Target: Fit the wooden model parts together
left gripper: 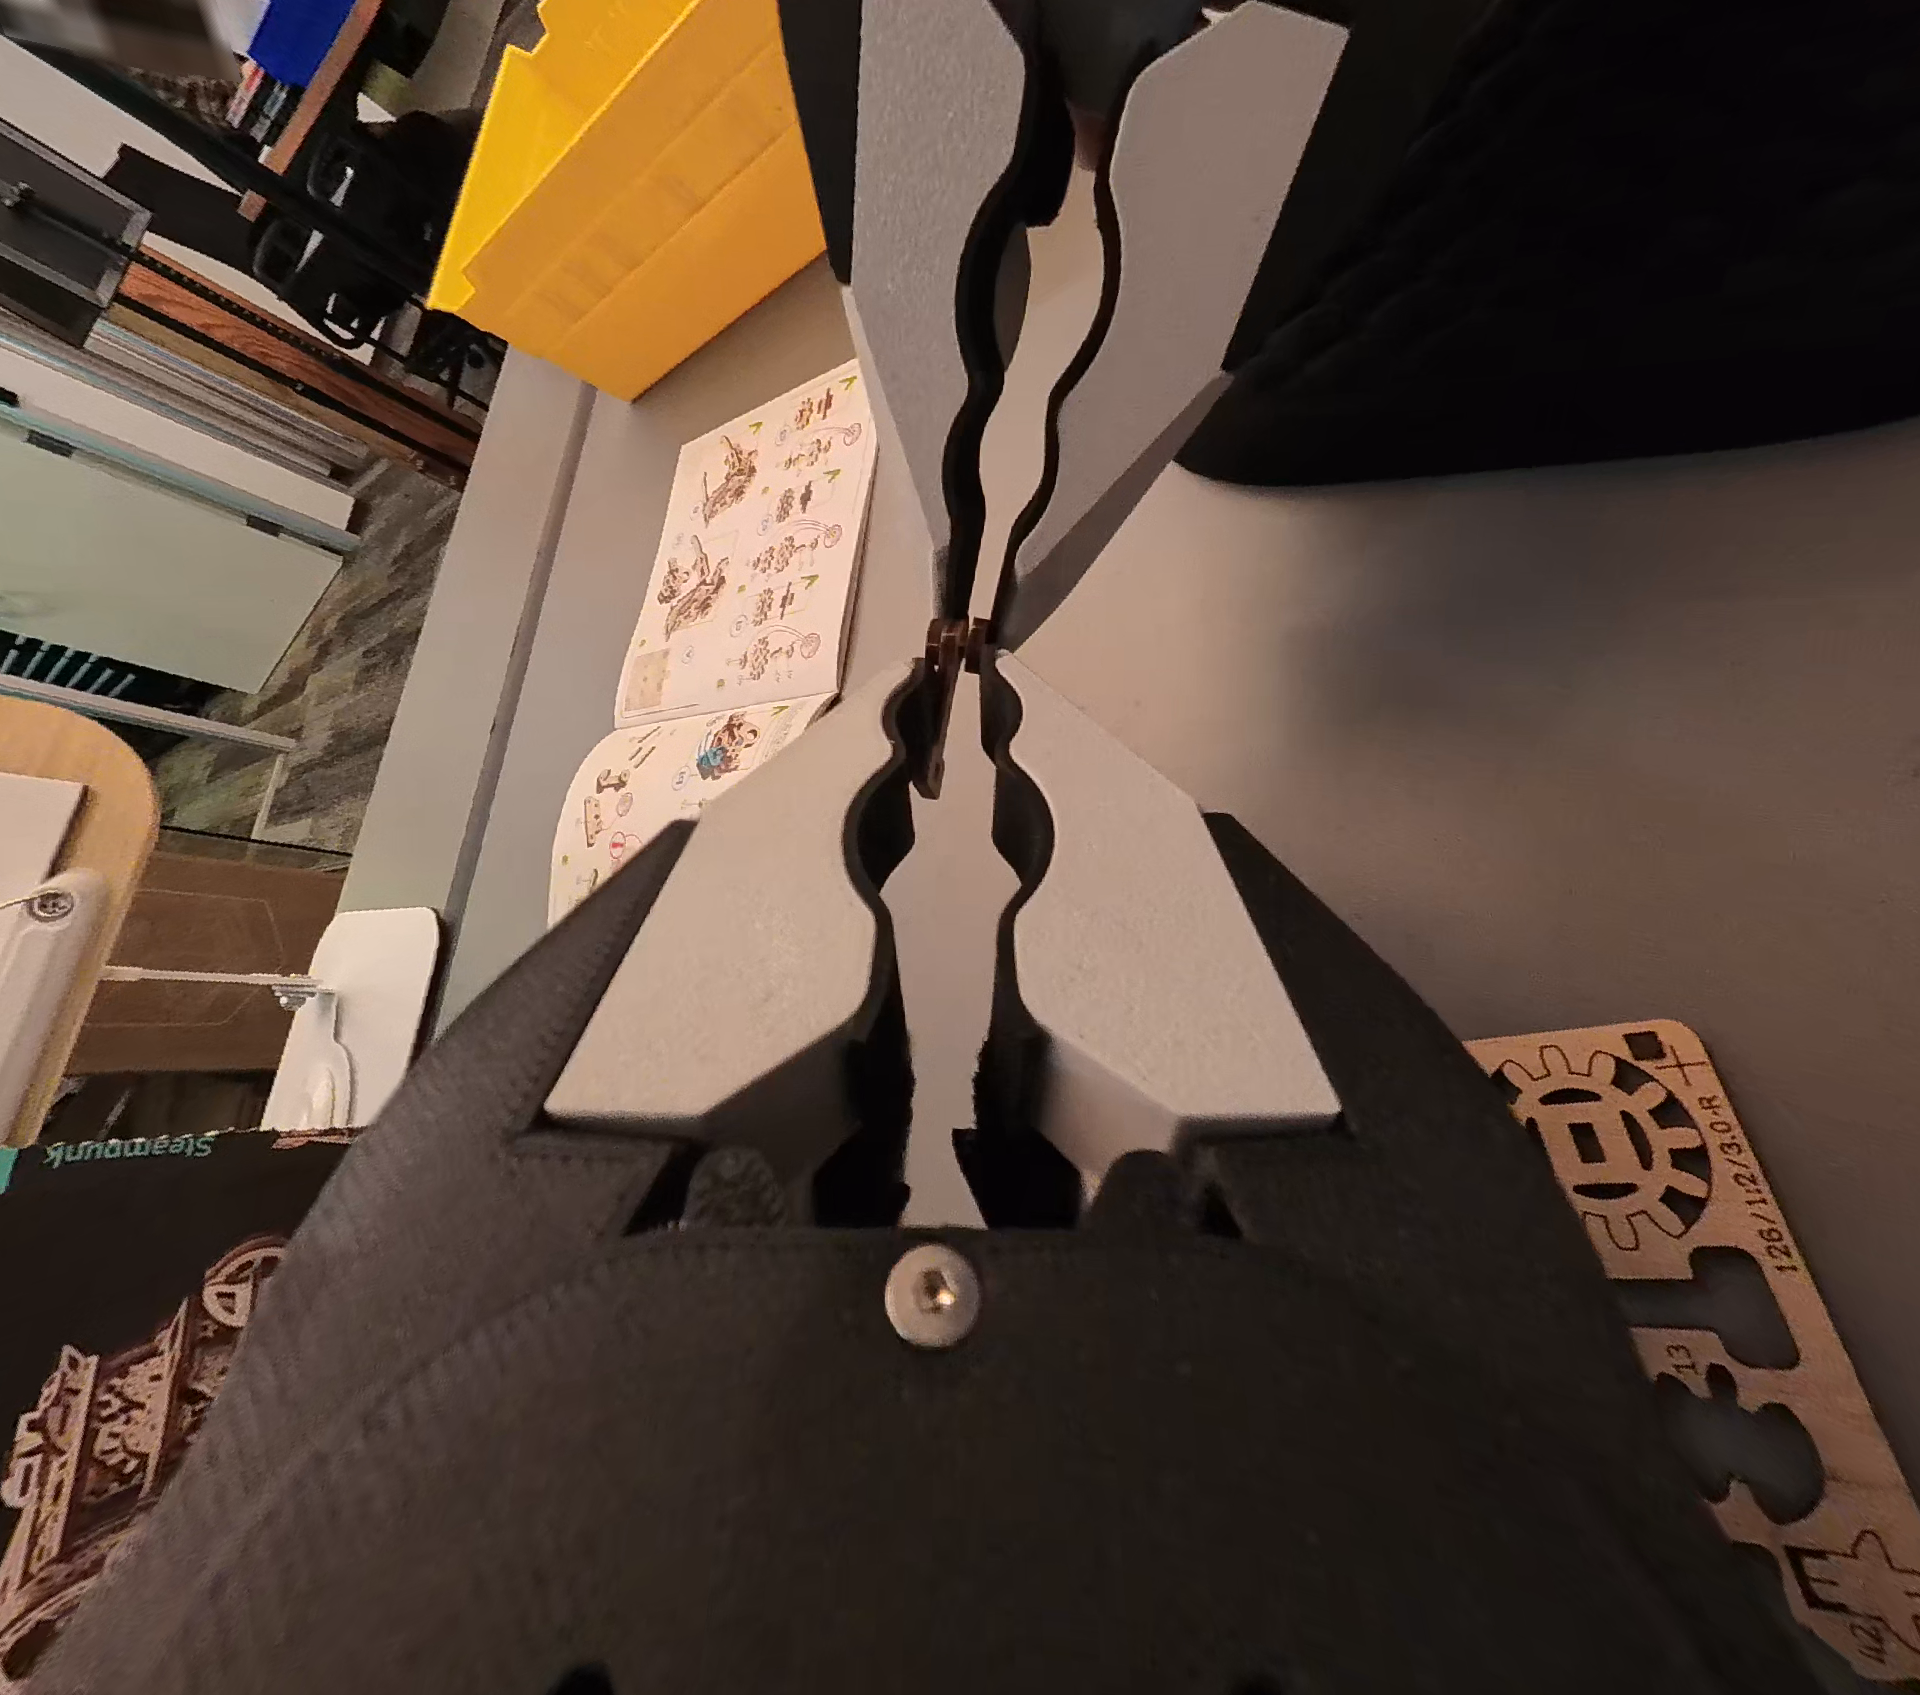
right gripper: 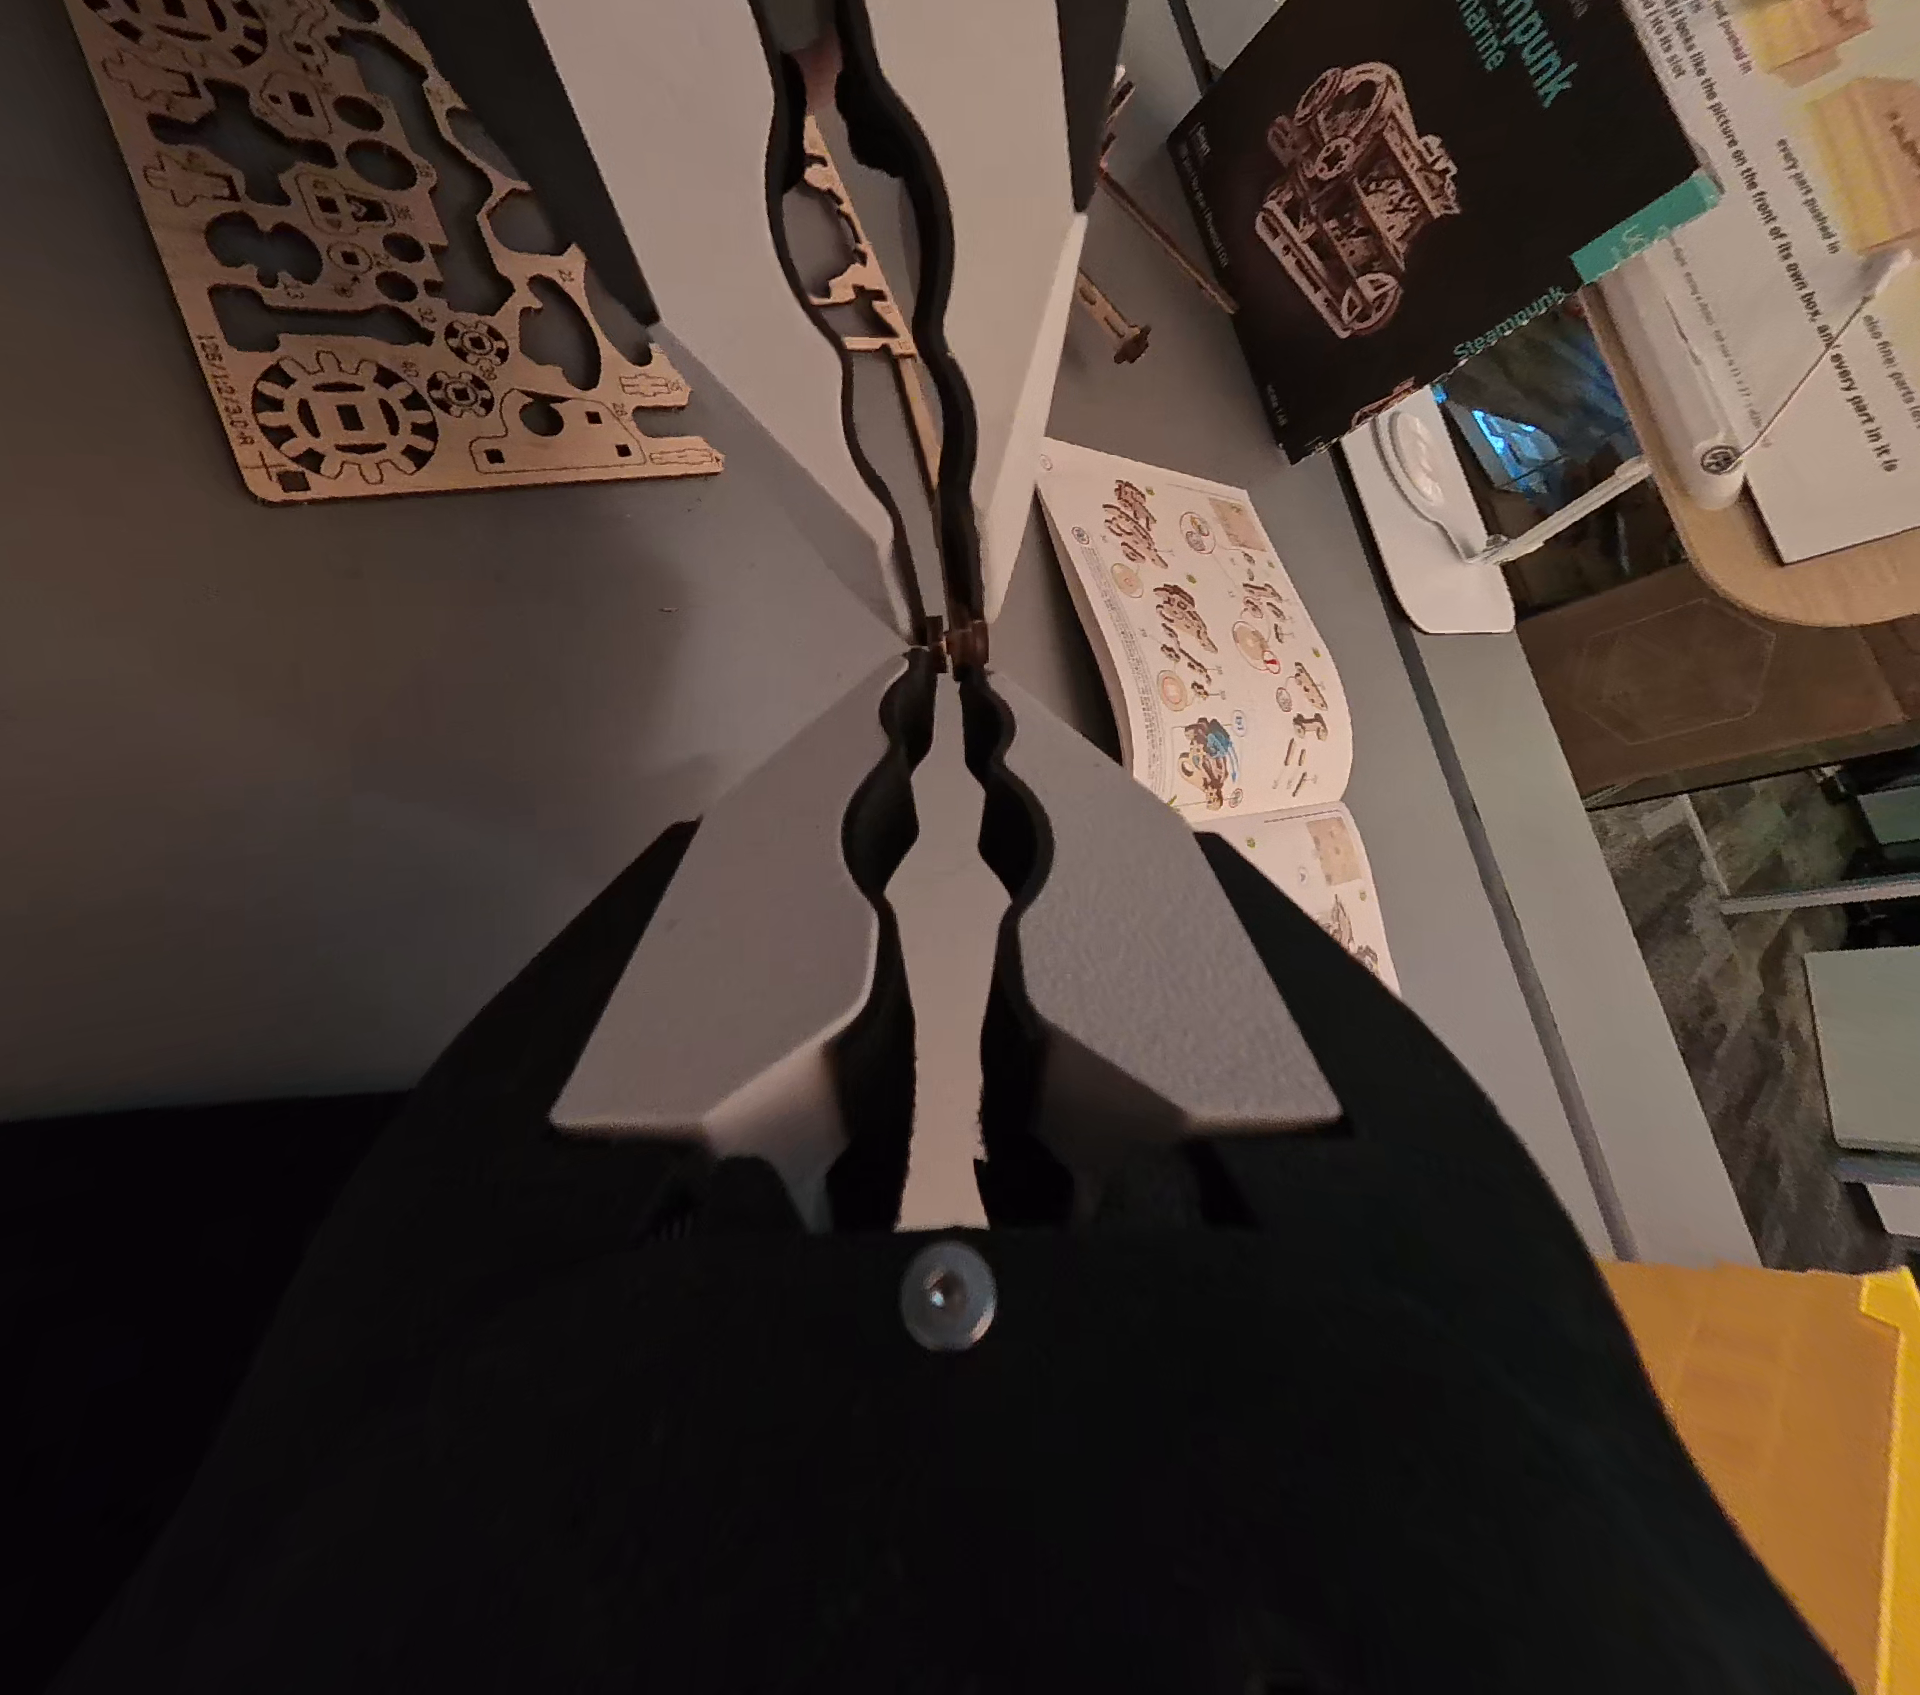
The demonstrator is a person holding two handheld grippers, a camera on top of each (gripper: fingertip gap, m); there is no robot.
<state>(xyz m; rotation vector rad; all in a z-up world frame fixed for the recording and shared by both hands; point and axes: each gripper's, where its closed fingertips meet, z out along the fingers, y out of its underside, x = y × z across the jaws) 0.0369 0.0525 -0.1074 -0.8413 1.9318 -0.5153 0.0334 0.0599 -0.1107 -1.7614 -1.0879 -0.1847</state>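
While both wrist views show the two grippers meeting tip to tip above the grey table (left gripper: 1455,710), each shows things the other lacks. Only the left wrist view takes in the yellow bin (left gripper: 644,191) at the far left; only the right wrist view shows the dark box (right gripper: 1434,170) standing at the far right, and a thin wooden rod (right gripper: 1117,320) lying beside it. The punched-out wooden sheet (right gripper: 343,191) and the open booklet (right gripper: 1195,637) appear in both.

The left gripper (left gripper: 948,679) is clamped on a small dark wooden part (left gripper: 938,731), held edge-on between its tips. The right gripper (right gripper: 943,658) is likewise pinched on a small wooden part (right gripper: 961,639). The two parts touch at the point where the four fingertips meet, raised off the table, but how far they interlock is too small to tell.
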